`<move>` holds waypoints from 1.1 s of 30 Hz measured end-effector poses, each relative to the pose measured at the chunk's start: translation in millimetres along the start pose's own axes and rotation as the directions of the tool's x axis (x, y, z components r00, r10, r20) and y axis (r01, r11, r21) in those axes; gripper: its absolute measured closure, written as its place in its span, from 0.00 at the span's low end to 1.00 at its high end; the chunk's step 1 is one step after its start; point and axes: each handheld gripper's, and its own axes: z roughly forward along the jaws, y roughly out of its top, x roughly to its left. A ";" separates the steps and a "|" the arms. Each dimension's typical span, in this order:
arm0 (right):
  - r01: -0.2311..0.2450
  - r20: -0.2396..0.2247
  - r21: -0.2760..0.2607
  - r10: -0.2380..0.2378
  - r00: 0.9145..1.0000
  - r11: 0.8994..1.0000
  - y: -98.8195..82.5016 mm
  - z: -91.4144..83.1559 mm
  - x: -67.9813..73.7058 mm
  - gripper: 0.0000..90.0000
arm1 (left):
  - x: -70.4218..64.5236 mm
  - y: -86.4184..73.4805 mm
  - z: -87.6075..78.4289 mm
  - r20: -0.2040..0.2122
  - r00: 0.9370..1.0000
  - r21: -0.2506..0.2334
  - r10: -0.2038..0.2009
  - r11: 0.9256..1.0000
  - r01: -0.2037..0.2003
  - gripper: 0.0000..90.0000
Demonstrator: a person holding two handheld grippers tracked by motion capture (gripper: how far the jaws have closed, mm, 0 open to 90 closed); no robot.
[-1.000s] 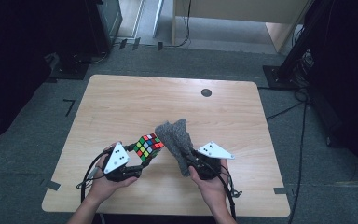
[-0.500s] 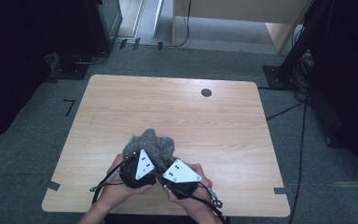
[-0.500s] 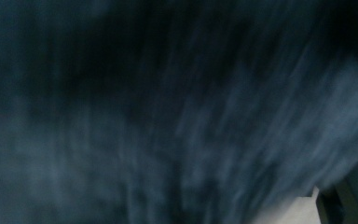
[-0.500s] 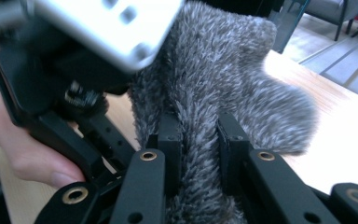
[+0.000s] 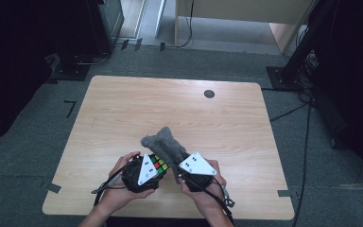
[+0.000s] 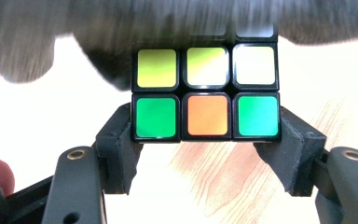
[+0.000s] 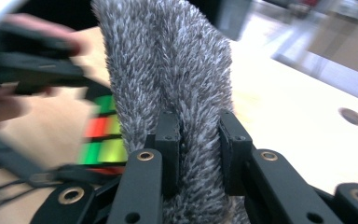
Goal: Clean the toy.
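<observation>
The left claw (image 6: 207, 140) pinches the puzzle cube (image 6: 206, 95) by its bottom row and the right claw (image 7: 198, 140) squeezes the fuzzy grey cloth (image 7: 168, 70) above it, so rubbing hard could knock the cube onto the surface (image 5: 123, 109).

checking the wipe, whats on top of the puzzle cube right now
A grey fuzzy cloth drapes over the top of the puzzle cube, hiding its upper row of stickers. Two rows stay visible below: yellow-green and pale squares, then green, orange, green. The cube's top face itself is covered.
</observation>
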 end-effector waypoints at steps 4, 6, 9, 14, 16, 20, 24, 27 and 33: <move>-0.044 0.015 -0.034 0.045 0.999 0.998 2.0 -6.9 -8.5 0.84 | 5.1 -1.3 -0.2 -0.010 1.000 0.005 -0.022 1.000 0.022 0.38; -0.025 -0.045 -0.059 0.023 0.999 0.998 4.0 -8.8 -0.4 0.84 | 5.6 -1.2 0.4 -0.011 0.999 0.010 -0.032 0.999 0.032 0.38; 0.073 -0.162 -0.070 -0.084 0.983 0.995 5.8 -5.8 25.6 0.84 | 3.3 0.3 0.0 -0.026 0.999 0.008 -0.032 0.999 0.032 0.38; 0.147 -0.201 -0.027 -0.149 0.968 0.989 -0.1 4.4 44.0 0.85 | 2.7 0.7 -4.9 -0.025 1.000 -0.025 -0.019 1.000 0.018 0.38; 0.101 -0.219 -0.029 -0.105 0.970 0.994 1.0 3.2 35.4 0.85 | 2.1 0.9 -6.0 -0.018 1.000 -0.043 -0.019 0.999 0.018 0.38; 0.086 -0.184 -0.048 -0.093 0.979 0.995 3.7 -0.7 25.4 0.85 | -0.2 1.0 -6.2 -0.009 1.000 -0.060 0.000 0.998 -0.001 0.38; 0.040 -0.092 -0.049 -0.045 0.995 0.998 4.1 -3.5 8.8 0.84 | 0.2 -0.8 -6.2 0.007 1.000 -0.080 0.002 0.997 -0.001 0.38; -0.057 -0.083 -0.087 0.050 0.995 0.995 5.0 -10.3 -9.2 0.83 | 4.7 -2.3 -9.0 0.026 0.999 -0.129 -0.033 0.991 0.036 0.38; -0.238 -0.245 -0.186 0.189 0.951 0.953 10.0 -26.6 -33.1 0.84 | 8.9 -6.2 -19.5 0.097 0.994 -0.276 -0.043 0.959 0.069 0.38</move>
